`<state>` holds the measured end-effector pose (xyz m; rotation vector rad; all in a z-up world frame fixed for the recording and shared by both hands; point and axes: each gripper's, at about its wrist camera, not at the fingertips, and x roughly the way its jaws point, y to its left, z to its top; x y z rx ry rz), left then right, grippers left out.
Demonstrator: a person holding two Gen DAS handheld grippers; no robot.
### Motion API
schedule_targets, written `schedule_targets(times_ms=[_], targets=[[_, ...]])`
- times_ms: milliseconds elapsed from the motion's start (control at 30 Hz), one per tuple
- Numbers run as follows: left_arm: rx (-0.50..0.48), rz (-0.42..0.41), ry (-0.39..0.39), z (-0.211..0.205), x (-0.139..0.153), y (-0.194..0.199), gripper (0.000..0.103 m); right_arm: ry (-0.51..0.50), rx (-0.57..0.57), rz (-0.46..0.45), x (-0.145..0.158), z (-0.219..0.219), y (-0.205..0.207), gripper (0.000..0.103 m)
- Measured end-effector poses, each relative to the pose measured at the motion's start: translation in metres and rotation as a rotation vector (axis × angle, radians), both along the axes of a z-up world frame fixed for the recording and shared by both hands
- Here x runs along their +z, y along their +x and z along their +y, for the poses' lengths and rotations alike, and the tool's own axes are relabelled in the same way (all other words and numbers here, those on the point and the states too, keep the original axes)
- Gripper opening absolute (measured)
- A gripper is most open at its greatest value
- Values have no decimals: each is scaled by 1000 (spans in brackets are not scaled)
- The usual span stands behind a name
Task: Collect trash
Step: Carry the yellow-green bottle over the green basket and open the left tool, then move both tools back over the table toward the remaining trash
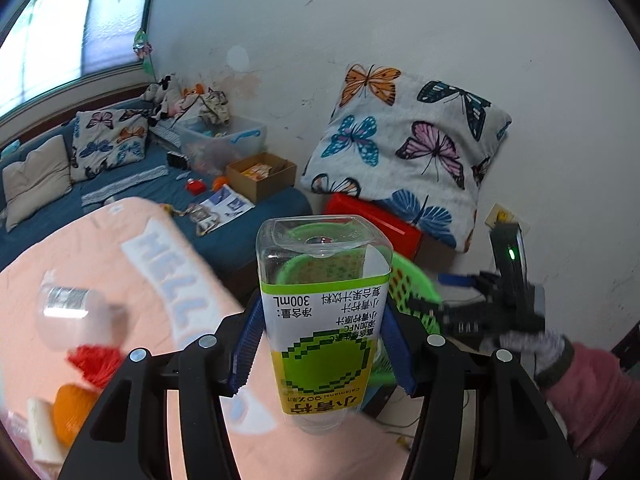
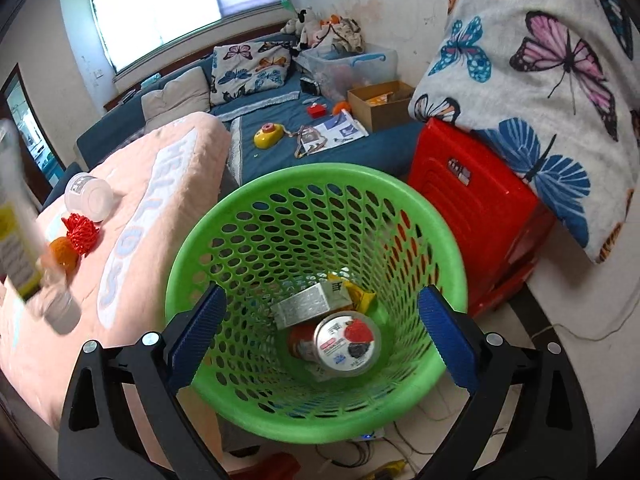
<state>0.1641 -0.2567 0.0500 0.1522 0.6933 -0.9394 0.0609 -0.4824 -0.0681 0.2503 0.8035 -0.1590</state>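
My left gripper (image 1: 322, 344) is shut on a clear empty juice bottle (image 1: 324, 312) with a yellow-green label, held upside down above the pink blanket's edge. The bottle shows blurred at the left of the right wrist view (image 2: 16, 216). The green mesh basket (image 2: 440, 240) stands on the floor beside the bed, partly hidden behind the bottle in the left wrist view (image 1: 412, 292). It holds a yogurt cup (image 2: 346, 344), a silver carton (image 2: 308, 304) and a yellow wrapper (image 2: 360, 296). My right gripper (image 2: 320, 344) is open and empty above the basket; it also shows in the left wrist view (image 1: 460, 296).
On the pink blanket (image 2: 140, 208) lie a clear plastic cup (image 2: 88, 198), a red mesh net (image 2: 80, 234) and an orange ball (image 2: 62, 254). A red stool (image 2: 472, 216) under a butterfly cushion (image 2: 540, 80) stands right of the basket. Cables lie on the floor.
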Motion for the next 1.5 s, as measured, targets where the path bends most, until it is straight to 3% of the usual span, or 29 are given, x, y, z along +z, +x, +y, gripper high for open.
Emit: schedule_targets(times_ms=[400,900,967,1167,1500], targets=[[5,65,-26,-71,-16,16,54,13,-1,-56,7,-6,-26,96],[-15,172,48,-110,-59,14,58,23,-13,-76,8,-11,-46,96],[-8,170,43,-108,-59,12,70,24,-12,-78,9,-10,-48,96],[-2,149,44,-90,-57,4,70,20,-2,-86,12,-4,-48,96],[112,102,22,-7,-51,-5,70,6,79,-106,24,35,-38,96]])
